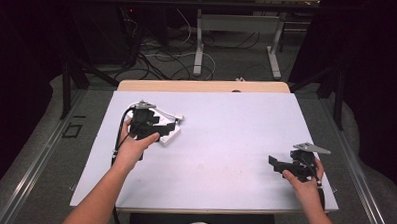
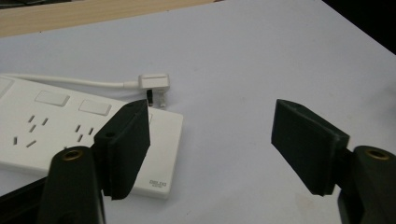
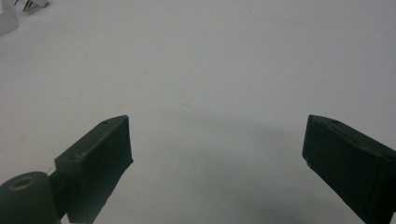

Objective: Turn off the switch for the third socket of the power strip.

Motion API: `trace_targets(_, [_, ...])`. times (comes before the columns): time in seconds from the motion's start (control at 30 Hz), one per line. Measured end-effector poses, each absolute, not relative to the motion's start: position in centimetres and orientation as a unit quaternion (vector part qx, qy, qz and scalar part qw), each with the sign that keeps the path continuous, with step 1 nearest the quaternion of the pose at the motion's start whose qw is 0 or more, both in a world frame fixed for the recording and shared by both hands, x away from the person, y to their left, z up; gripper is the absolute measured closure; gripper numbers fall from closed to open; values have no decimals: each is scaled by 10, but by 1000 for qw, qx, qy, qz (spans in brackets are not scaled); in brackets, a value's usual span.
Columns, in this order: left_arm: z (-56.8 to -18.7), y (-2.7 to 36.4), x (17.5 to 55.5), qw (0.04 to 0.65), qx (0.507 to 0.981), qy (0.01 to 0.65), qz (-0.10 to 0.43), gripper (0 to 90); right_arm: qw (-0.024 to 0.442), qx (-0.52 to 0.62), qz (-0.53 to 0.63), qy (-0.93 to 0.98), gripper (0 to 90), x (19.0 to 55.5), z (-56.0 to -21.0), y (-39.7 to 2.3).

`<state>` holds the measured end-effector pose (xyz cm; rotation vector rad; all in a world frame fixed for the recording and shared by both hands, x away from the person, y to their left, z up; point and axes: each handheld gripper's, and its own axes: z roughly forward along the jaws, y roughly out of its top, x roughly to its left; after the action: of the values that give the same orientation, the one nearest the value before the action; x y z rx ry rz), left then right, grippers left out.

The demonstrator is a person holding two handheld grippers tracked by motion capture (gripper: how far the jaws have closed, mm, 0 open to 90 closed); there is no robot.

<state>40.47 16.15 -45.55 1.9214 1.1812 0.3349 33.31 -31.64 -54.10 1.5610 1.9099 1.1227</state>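
Observation:
A white power strip (image 2: 51, 123) with sockets and switches lies on the white sheet at the left, its thin white cable (image 2: 70, 82) ending in a white plug (image 2: 156, 83) that lies just past the strip's end. My left gripper (image 2: 210, 140) is open, low over the strip's right end, one jaw above the strip and the other over bare sheet. In the high view that left gripper (image 1: 165, 129) covers most of the power strip (image 1: 169, 137), with the plug (image 1: 178, 117) beside it. My right gripper (image 1: 275, 163) is open and holds nothing, at the sheet's right near the front; its right gripper (image 3: 215, 154) hovers over bare sheet.
The white sheet (image 1: 225, 138) covers a wooden table (image 1: 202, 86) whose far edge shows. Beyond it are cables on the floor and the legs of another table (image 1: 199, 47). A corner of the strip (image 3: 6, 19) appears far off in the right gripper view.

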Motion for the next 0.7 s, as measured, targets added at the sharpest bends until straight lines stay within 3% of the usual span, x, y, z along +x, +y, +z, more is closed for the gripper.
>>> trace_targets(0.5, [-453, 184, 382, 427, 753, 478, 149, 26, 215, 559, 404, 692, 77, 333, -541, -316])
trace_targets(0.7, [-459, 190, 374, 432, 750, 476, 159, 3, 218, 560, 402, 690, 77, 333, -542, -315])
